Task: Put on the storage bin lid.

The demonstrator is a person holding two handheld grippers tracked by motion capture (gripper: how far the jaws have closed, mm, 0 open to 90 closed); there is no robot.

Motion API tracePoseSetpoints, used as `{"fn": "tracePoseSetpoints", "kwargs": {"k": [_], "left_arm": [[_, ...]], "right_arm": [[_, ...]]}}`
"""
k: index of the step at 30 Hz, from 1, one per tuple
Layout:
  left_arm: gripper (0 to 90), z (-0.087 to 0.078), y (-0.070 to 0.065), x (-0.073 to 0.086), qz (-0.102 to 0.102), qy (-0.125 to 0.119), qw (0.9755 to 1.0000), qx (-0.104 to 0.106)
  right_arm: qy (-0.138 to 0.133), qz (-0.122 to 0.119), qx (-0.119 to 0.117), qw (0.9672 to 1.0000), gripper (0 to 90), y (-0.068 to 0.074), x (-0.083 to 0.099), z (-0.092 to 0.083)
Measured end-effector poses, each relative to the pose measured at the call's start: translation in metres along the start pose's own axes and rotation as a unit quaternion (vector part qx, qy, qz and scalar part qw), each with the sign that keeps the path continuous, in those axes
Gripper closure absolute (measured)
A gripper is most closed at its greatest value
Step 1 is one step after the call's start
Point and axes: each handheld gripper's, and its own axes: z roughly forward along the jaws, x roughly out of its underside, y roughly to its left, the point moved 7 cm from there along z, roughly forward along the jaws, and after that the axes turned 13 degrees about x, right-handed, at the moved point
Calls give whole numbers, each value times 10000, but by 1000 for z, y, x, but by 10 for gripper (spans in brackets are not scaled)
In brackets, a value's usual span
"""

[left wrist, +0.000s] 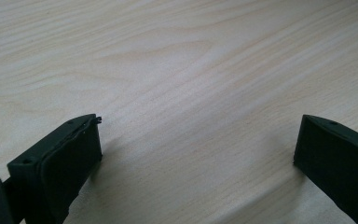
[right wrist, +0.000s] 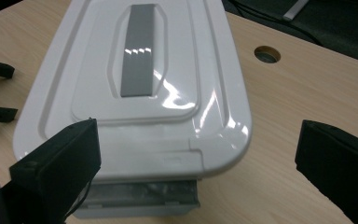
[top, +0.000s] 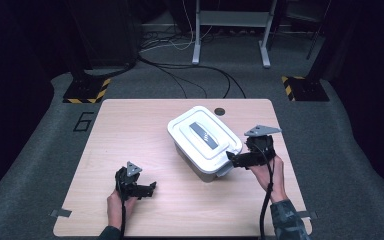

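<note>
A white plastic box (top: 205, 140) with a shut lid and a flat grey handle (right wrist: 139, 51) stands on the wooden table (top: 130, 130), right of its middle. My right gripper (top: 234, 160) is at the box's near right end, open, its jaws level with the lid edge and apart from it. In the right gripper view the box (right wrist: 98, 88) lies ahead, with its grey latch (right wrist: 140, 198) under the lid rim. My left gripper (top: 152, 189) rests low over the front left of the table, open, with bare wood (left wrist: 191, 84) between its jaws.
A small round hole (top: 220, 111) is in the table behind the box. Beyond the far edge, cables (top: 190, 75) run over the grey floor, with a metal frame (top: 230, 35) and two yellow-and-black striped stand bases (top: 86, 92) (top: 302, 89).
</note>
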Motion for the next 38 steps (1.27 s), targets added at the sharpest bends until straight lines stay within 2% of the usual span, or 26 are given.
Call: {"fn": "tracePoseSetpoints", "kwargs": {"k": [10,17,19,23,24,28,31,33,34,38], "left_arm": [[1,0,0,0,45,54,10000,14],[1,0,0,0,46,52,10000,14],[1,0,0,0,47,52,10000,14],[1,0,0,0,46,52,10000,15],[1,0,0,0,45,52,10000,15],[1,0,0,0,46,52,10000,16],[1,0,1,0,49,53,10000,17],[1,0,1,0,55,55,10000,12],[1,0,1,0,55,55,10000,12],[1,0,1,0,54,71,10000,7]], "right_arm": [[211,434,117,9988,0,-22,58,0],[445,609,298,9967,0,-29,101,9],[554,642,382,9957,0,-30,121,15],[702,666,501,9940,0,-31,142,20],[717,696,593,9932,0,-32,147,21],[766,935,745,9899,0,-36,163,24],[751,993,951,9877,0,-40,172,26],[709,998,983,9876,0,-42,174,27],[732,991,1099,9863,0,-43,178,29],[791,957,1073,9864,0,-42,185,34]]}}
